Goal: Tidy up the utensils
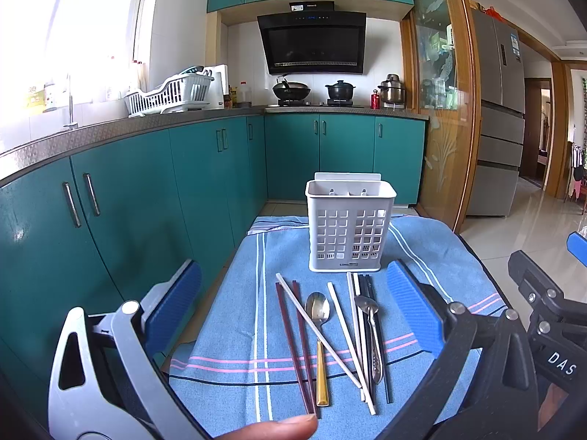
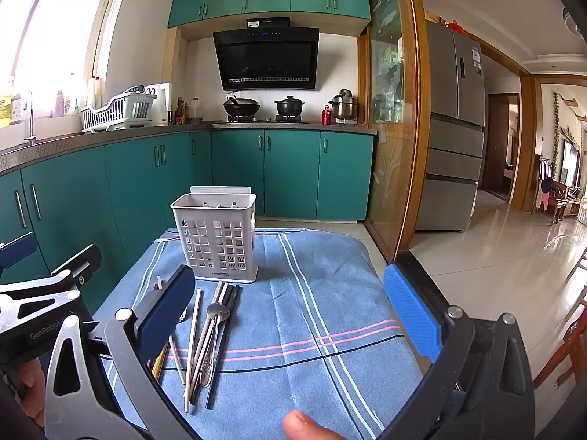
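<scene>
Both grippers, left gripper [image 1: 293,311] and right gripper [image 2: 290,311], hover spread and empty; crossed chopsticks [image 1: 319,333] could drag the gold-handled spoon [image 1: 320,333] or tip the caddy [image 1: 350,225].

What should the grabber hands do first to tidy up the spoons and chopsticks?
Probably lower the left gripper, whose jaws are open and empty, onto the gold-handled spoon. It lies on the blue cloth right between those fingers, and the white holder stands just behind it.

Bright daylight, window [image 1: 73,29] glare, fisheye edges
</scene>
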The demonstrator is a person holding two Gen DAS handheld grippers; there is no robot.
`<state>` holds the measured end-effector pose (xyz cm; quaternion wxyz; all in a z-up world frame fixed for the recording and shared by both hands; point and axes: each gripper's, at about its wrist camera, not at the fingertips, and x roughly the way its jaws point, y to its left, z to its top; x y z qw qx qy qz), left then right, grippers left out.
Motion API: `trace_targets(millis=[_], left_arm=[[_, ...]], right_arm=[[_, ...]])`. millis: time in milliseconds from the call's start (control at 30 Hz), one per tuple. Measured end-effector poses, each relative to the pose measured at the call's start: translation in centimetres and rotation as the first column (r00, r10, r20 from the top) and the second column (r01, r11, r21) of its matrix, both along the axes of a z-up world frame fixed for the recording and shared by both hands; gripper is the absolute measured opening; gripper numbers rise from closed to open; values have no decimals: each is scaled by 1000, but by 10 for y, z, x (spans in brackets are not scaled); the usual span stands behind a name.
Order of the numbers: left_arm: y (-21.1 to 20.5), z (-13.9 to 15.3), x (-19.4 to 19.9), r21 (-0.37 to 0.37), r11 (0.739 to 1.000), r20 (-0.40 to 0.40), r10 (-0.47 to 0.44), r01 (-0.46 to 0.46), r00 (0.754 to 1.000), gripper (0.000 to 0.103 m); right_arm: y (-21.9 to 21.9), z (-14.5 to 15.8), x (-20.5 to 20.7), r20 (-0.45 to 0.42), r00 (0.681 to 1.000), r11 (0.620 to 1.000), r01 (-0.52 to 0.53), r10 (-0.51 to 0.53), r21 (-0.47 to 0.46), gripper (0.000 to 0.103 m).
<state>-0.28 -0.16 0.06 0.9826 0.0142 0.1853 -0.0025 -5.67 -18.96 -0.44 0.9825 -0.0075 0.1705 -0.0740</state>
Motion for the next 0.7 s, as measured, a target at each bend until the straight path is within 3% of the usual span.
trace_targets(millis=[700], left_arm=[[-2,0,-1,3,1000,-2,-1,1,1000,100]], right_arm=[[-1,-2,-3,1,1000,1000,-11,11,6,100]])
